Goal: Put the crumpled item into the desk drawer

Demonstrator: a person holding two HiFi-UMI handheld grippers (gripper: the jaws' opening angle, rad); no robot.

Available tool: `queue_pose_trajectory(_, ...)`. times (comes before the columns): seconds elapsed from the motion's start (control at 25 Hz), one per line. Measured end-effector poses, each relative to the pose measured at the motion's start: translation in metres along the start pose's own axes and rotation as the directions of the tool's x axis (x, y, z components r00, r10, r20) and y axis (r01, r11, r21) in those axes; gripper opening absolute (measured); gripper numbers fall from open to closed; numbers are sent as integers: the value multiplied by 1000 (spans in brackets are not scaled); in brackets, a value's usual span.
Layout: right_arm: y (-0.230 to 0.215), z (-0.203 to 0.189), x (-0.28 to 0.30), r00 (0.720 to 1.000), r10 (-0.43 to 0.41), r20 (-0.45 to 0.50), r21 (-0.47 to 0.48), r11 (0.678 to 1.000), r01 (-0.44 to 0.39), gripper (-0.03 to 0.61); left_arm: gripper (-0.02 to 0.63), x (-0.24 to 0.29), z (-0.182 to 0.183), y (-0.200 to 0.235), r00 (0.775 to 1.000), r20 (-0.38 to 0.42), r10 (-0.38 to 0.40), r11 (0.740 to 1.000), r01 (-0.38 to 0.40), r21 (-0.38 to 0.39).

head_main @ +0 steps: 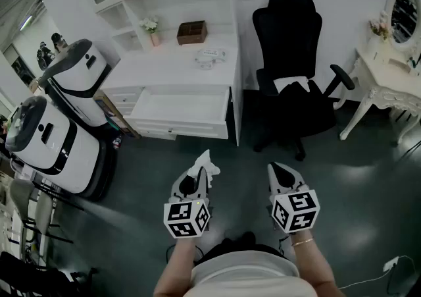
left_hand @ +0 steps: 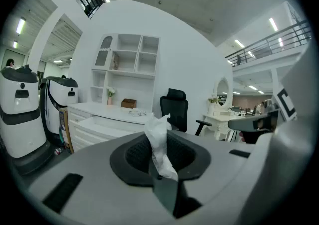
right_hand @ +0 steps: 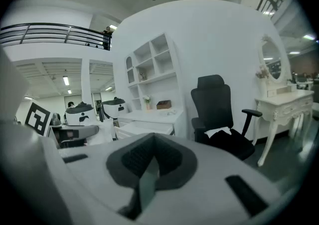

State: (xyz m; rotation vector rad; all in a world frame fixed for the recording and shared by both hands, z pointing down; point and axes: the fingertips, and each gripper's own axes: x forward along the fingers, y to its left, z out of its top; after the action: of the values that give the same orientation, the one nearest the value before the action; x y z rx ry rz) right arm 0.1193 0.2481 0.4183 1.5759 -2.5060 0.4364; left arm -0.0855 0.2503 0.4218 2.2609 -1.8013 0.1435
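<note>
Reaching forward from the waist in the head view, my left forearm (head_main: 176,268) and right forearm (head_main: 310,259) run side by side, both tools aimed ahead above the dark floor (head_main: 355,177). My left tool (head_main: 199,177) is clamped on the crumpled tissue (head_main: 205,161), which pokes out past its tips. My right tool (head_main: 279,172) tapers to a closed point. The desk drawer (head_main: 177,106) stands pulled out of the white desk (head_main: 171,65), well apart from both tools, with bare floor between. A black office chair (head_main: 289,72) sits just right of the desk, and two white machines (head_main: 66,111) crowd its left.

From the left gripper view, my left tool (left_hand: 164,181) has its jaws narrow, pinching the tissue's (left_hand: 157,134) lower end. The upper part stands up and hides a strip of the room. The drawer (left_hand: 110,124) lies beyond, to the left. My right tool (left_hand: 254,124) shows at the right, partly cut off.

From the right gripper view, my right tool (right_hand: 147,179) has its pads together with nothing between them. The drawer (right_hand: 144,128) shows small, left of the chair (right_hand: 214,114).
</note>
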Motion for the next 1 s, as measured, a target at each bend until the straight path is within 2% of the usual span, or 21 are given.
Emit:
queue_pose_trajectory(0.36,-19,0,0,999,-41,15,16,999,40,2,64,11,1,-12,1000,-10,2,1000,-2,7)
queue_pose_trajectory(1.0,-31,7,24,999,-26,21,25,999,26,2,64,34,12,-6,999,-3,35,999,-35,33)
